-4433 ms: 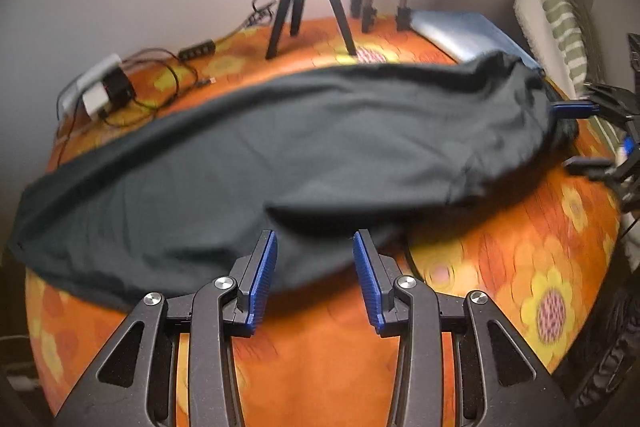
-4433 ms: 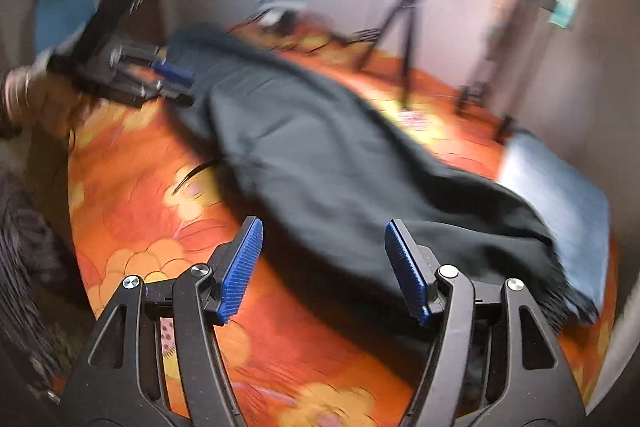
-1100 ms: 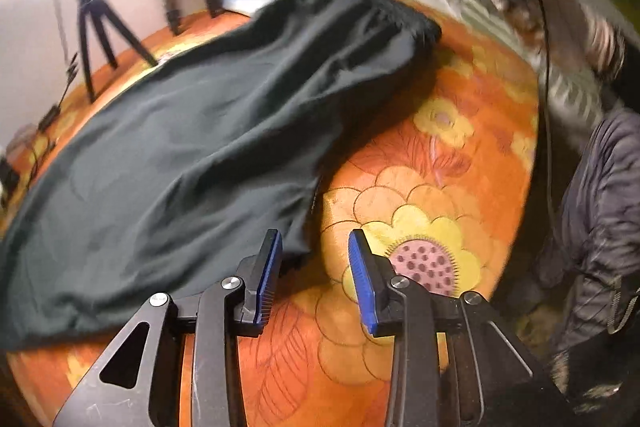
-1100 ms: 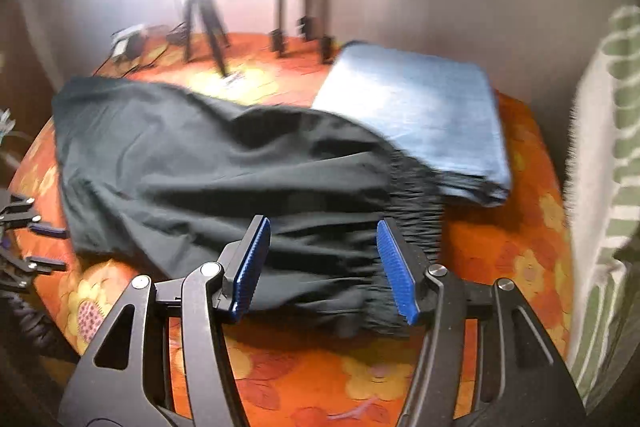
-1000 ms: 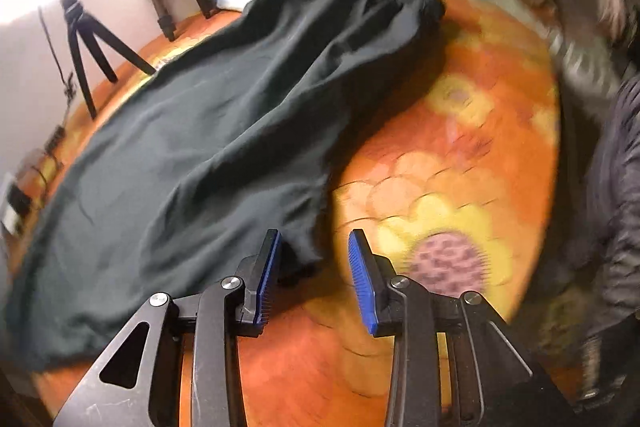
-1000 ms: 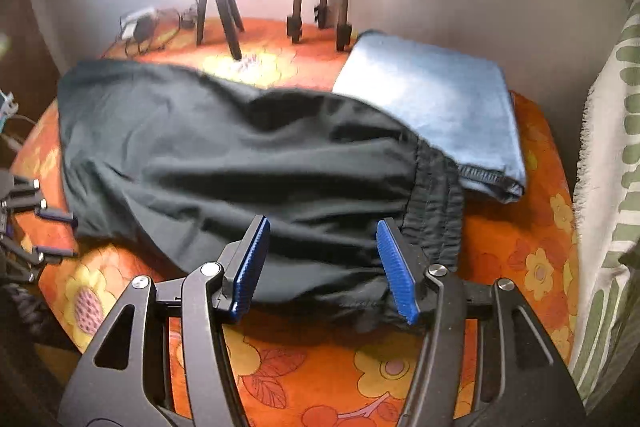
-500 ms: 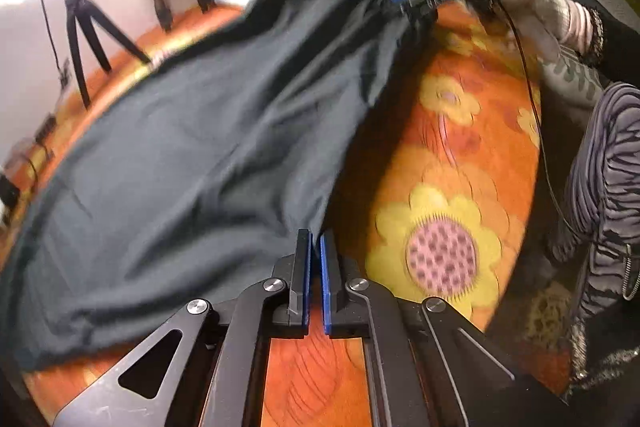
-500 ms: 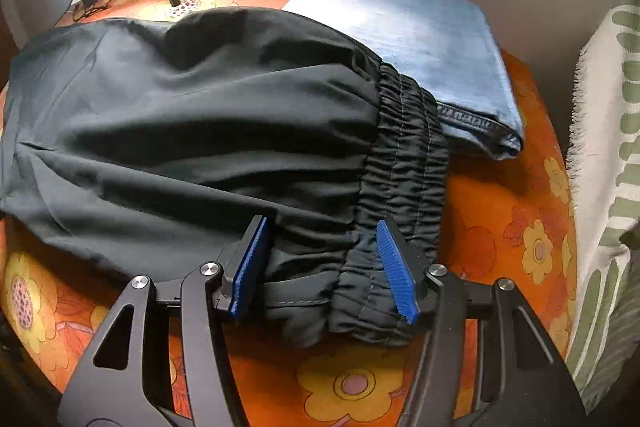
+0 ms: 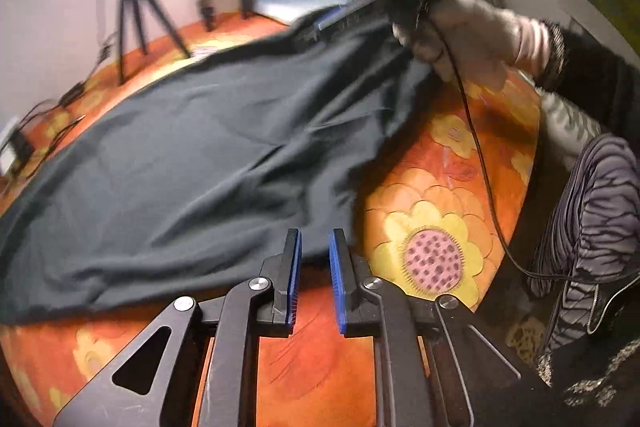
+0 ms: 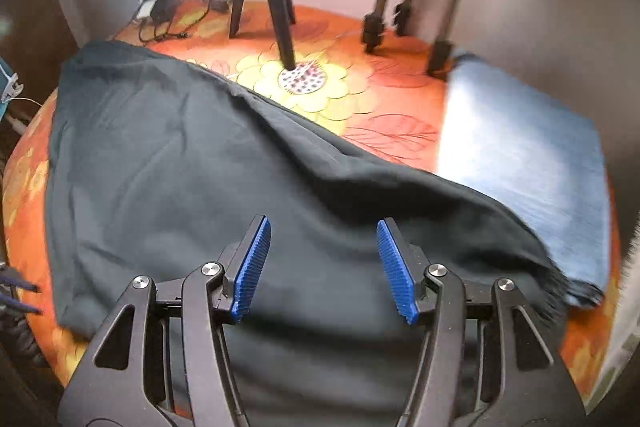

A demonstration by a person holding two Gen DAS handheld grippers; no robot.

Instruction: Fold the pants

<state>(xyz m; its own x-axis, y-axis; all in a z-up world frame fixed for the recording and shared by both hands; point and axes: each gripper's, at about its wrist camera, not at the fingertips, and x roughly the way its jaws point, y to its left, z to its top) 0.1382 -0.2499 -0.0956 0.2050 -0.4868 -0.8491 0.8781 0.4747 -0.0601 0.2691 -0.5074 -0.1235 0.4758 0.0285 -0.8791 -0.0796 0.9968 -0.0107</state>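
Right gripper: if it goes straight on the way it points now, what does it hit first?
Most likely the dark pants: the right gripper hangs open over the cloth, which fills the gap between its jaws. Depth is uncertain.

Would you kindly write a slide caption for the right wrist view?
Right gripper, jaws open, above dark pants on a floral tablecloth, folded jeans beside them.

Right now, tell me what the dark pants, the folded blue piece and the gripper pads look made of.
Dark pants: thin, matte woven fabric, likely a cotton or synthetic blend; it drapes in soft wrinkles without shine.
Folded blue piece: looks like denim, with a faded, brushed surface, though it is blurred.
Gripper pads: blue, ridged, probably rubber or soft plastic, on black rigid fingers.
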